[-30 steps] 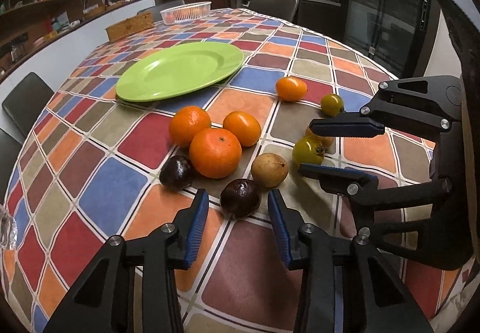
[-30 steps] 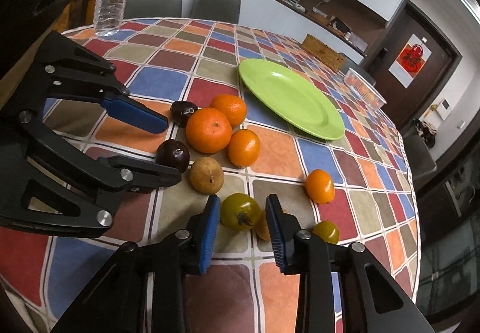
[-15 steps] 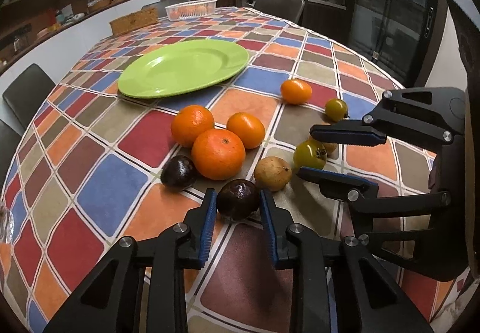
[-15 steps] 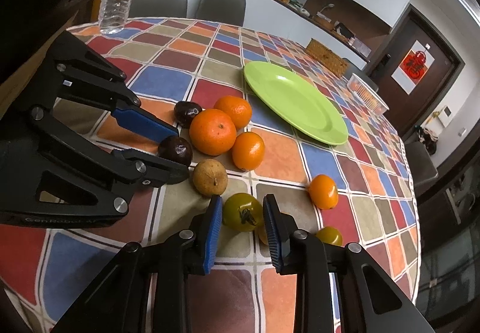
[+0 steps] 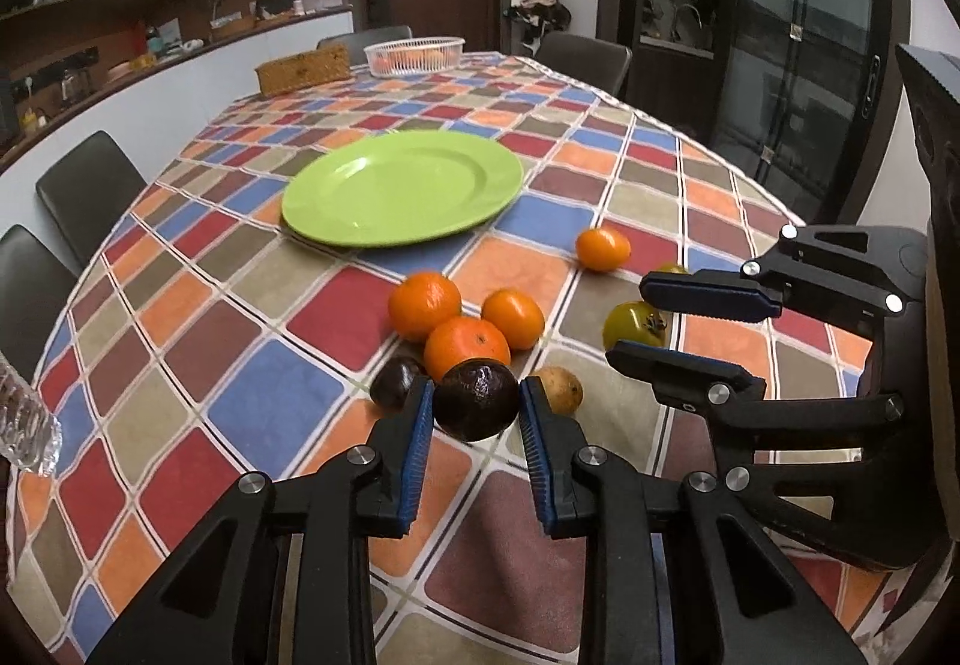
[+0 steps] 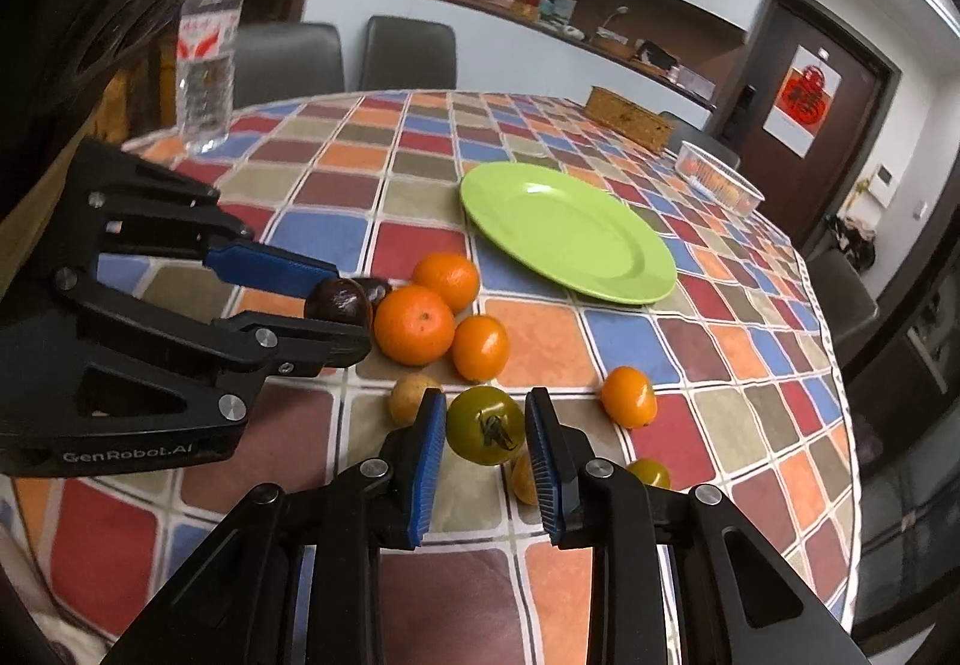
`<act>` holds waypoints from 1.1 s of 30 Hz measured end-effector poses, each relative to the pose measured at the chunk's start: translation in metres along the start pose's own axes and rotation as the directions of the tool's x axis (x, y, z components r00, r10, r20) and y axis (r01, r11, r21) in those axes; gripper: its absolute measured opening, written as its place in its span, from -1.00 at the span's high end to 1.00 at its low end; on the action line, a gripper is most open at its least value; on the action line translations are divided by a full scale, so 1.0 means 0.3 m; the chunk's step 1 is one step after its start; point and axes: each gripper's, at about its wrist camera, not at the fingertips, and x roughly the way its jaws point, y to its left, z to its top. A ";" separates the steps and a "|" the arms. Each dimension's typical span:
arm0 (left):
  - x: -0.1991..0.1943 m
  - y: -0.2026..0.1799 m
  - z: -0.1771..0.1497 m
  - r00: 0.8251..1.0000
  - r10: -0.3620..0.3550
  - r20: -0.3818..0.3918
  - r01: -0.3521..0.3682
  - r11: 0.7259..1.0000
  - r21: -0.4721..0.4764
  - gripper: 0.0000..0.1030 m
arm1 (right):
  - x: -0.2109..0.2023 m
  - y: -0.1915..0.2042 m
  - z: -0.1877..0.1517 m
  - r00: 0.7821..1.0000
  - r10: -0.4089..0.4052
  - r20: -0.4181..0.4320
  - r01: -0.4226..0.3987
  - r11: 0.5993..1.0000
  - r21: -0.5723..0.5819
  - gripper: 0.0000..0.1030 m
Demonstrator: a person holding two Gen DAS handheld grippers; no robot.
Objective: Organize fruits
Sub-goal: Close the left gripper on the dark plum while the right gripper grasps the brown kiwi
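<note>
My left gripper (image 5: 476,406) is shut on a dark purple passion fruit (image 5: 476,398) and holds it just above the checked tablecloth; it shows in the right wrist view too (image 6: 337,300). My right gripper (image 6: 485,428) is shut on a green tomato (image 6: 486,424), which also shows in the left wrist view (image 5: 635,323). Three oranges (image 5: 467,346) lie clustered on the table, with a second passion fruit (image 5: 395,381), a brown fruit (image 5: 561,389), a small orange fruit (image 5: 602,247) and a small green tomato (image 6: 649,472) around them. An empty green plate (image 5: 399,194) lies beyond them.
A water bottle (image 6: 205,71) stands at the table's left edge. A white basket (image 5: 414,54) and a woven box (image 5: 303,71) sit at the far end. Dark chairs (image 5: 90,191) ring the table.
Both grippers have closed on their fruits and lifted them off the table: the left on the passion fruit, the right on the green tomato. Both views have tilted up.
</note>
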 end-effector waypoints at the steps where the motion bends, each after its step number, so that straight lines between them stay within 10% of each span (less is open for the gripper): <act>1: -0.005 0.003 0.007 1.000 0.001 0.006 -0.001 1.000 -0.004 0.44 | -0.007 -0.005 0.006 1.000 0.000 0.007 0.000 1.000 0.014 0.45; 15: -0.030 0.036 0.056 0.999 0.025 0.037 -0.023 0.998 -0.063 0.44 | -0.015 -0.088 0.044 0.998 0.052 0.022 -0.055 0.981 0.187 0.64; 33: 0.008 -0.011 -0.005 1.000 -0.010 -0.019 0.008 0.996 -0.085 0.44 | 0.046 -0.122 -0.060 0.993 0.087 -0.084 -0.062 0.963 0.262 0.40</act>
